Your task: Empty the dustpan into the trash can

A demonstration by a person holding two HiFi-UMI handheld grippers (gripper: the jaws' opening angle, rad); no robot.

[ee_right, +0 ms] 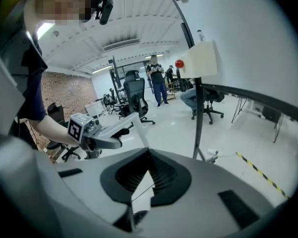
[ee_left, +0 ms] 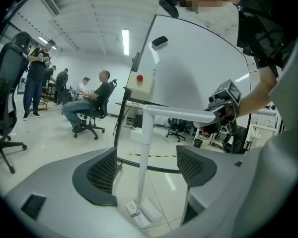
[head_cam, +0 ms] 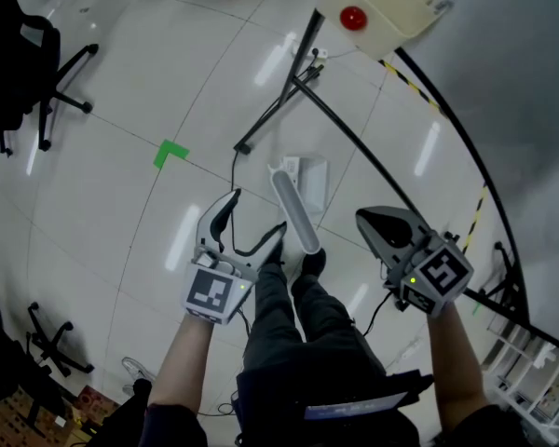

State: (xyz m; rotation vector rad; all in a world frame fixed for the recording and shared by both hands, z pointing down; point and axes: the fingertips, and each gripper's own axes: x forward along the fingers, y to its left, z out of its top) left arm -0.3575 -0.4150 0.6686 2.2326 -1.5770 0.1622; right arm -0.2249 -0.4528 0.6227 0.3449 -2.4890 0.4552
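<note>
Pale glossy tiles cover the floor [head_cam: 102, 203] of this big open workroom, and they throw back long streaks from the ceiling lights [ee_left: 125, 41]. A green tape corner [head_cam: 171, 153] is stuck to the tiles. Yellow-and-black tape [head_cam: 415, 89] runs along the foot of a whiteboard [head_cam: 522, 73] on a black stand, with a cream box [head_cam: 382, 12] bearing a red button mounted at its edge. Black office chairs [head_cam: 23, 63] stand off to the person's left. Further back a seated person [ee_left: 94, 100] works at a chair and a standing person [ee_left: 37, 73] is looking down. The far side of the room has a brick wall [ee_right: 64, 90].

The white dustpan [head_cam: 313, 180] sits on the floor just ahead of the person's shoes, near the foot of the whiteboard stand. Its pole [ee_left: 145, 157] stands upright on its own. The bar-shaped handle [head_cam: 294, 212] lies level at the top and points back toward the person.

The left gripper [head_cam: 258, 212] has its jaws spread wide and grips nothing. One jaw tip is just beside the near end of the handle, and in its own view the pole stands beyond the gap. The right gripper [head_cam: 361, 216] hangs on the other side of the handle, apart from it. Its jaws are drawn together at the tips with nothing in them.
</note>
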